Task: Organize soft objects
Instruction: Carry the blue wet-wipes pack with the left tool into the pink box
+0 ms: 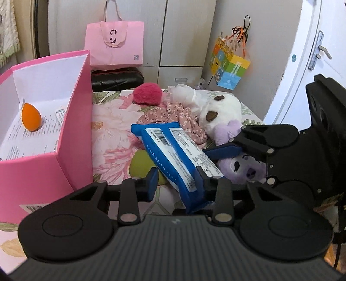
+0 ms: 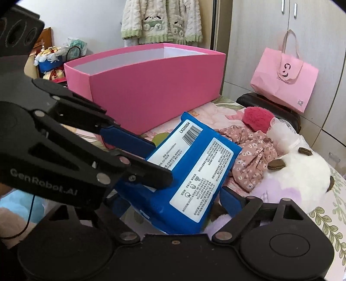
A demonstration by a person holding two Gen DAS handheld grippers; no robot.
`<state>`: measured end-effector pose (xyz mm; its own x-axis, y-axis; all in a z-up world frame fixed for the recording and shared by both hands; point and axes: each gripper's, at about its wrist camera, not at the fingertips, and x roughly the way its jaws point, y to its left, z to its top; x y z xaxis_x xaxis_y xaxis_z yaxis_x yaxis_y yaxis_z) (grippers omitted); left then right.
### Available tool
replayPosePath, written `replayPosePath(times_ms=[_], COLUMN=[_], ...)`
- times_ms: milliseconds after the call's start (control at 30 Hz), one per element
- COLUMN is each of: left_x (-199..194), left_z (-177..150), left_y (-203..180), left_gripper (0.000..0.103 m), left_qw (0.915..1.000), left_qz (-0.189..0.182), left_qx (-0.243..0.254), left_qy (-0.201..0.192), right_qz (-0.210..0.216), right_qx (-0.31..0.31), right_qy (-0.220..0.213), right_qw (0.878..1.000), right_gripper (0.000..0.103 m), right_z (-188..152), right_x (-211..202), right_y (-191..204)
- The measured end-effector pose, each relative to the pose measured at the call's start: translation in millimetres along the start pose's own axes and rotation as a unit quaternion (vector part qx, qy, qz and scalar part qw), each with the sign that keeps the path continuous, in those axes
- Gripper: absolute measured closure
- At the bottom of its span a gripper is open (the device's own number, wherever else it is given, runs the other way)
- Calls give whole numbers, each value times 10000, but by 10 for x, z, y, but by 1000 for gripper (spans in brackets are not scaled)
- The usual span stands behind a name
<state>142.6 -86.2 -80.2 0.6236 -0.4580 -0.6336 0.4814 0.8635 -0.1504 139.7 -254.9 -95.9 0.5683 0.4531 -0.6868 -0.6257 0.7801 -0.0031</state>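
A blue pack of wet wipes [image 1: 173,149] is held tilted above the flowered bed; it also shows in the right wrist view [image 2: 194,170]. My left gripper [image 1: 176,183] is open, with the pack's near end between its fingers. My right gripper [image 2: 170,194] has its fingers around the pack; whether it clamps it is unclear. It shows from the right in the left wrist view [image 1: 225,149]. An open pink box [image 1: 71,121] stands at the left with an orange sponge egg [image 1: 31,116] inside. A red fuzzy ball [image 1: 147,94], a floral cloth [image 1: 183,116] and a white-purple plush [image 1: 222,114] lie behind.
A pink tote bag [image 1: 114,43] rests on a black suitcase [image 1: 116,77] against the cupboards. A colourful gift bag [image 1: 231,64] hangs at the right, next to a white door [image 1: 307,54]. A fleece garment [image 2: 162,19] hangs behind the box [image 2: 151,86].
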Motion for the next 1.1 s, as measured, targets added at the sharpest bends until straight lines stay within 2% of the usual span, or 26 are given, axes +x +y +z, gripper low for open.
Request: replayPosePath(times_ms=[233, 333, 900, 1100], left_x=[17, 2, -315, -506], left_z=[-11, -19, -61, -107], left_y=[-106, -121, -165, -181], left_gripper=[77, 77, 77, 77], left_qw=[9999, 9999, 9994, 9995], left_qz=[-34, -66, -285, -289], left_qx=[83, -36, -163, -92], left_qy=[-88, -99, -86, -98], right_qz=[-420, -546, -850, -784], right_qx=[-152, -223, 24, 193], right_qy=[105, 115, -61, -201], right_qw=[9989, 9982, 9964, 9965], right_gripper=[33, 37, 40, 41], right_z=[15, 20, 15, 9], right_x=[-26, -58, -351, -458], right_y=[111, 168, 416, 541])
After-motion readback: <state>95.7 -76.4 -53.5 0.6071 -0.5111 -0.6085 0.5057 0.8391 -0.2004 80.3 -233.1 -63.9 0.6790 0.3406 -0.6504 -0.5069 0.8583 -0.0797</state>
